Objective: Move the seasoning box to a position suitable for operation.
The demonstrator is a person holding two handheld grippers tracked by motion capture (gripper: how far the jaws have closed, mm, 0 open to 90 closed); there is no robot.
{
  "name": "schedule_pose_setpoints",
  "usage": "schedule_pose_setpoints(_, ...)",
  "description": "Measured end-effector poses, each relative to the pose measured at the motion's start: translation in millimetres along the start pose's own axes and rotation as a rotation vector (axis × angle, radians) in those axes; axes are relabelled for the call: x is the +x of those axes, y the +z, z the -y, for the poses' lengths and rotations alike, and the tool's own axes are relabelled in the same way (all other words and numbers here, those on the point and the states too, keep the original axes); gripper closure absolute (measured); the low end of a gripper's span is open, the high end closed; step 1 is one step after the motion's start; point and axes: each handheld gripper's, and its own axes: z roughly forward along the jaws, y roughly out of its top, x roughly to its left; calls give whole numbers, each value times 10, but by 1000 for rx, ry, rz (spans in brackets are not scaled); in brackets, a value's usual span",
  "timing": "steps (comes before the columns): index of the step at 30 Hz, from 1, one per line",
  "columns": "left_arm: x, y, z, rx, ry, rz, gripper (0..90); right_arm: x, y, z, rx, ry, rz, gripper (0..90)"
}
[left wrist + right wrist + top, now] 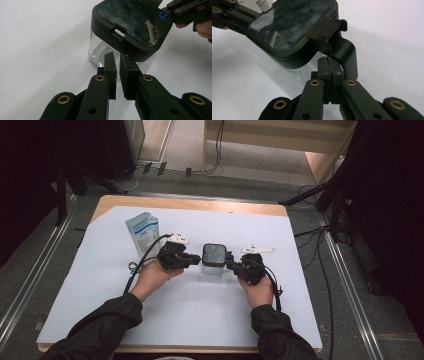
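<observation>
**Both grippers at the lidded container, opposite sides**

The clear plastic container with a dark-framed, square latching lid (pixel 213 260) stands mid-table on the white sheet (pixel 190 320), directly between your hands. Your left gripper (pixel 117 65) meets its left wall just under the lid rim, jaws nearly together with a slim gap and nothing seen clamped. Your right gripper (pixel 327 65), jaws fully closed and empty, sits under the ribbed black latch flap (pixel 332 28) on the right side. Both are equally near. The lid window looks smeared; the body looks empty. A pale blue carton (pixel 143 234) stands apart, back-left.
</observation>
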Motion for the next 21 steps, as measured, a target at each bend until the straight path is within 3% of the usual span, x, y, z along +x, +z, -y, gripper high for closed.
schedule_pose_setpoints(17, 9, 4, 47, 9, -23, -2, 853, -19, 55, -53, 3, 5, -7, 900)
schedule_pose_setpoints(21, 20, -31, 59, 12, -27, -20, 854, 4, 88, -72, 5, -1, -12, 900)
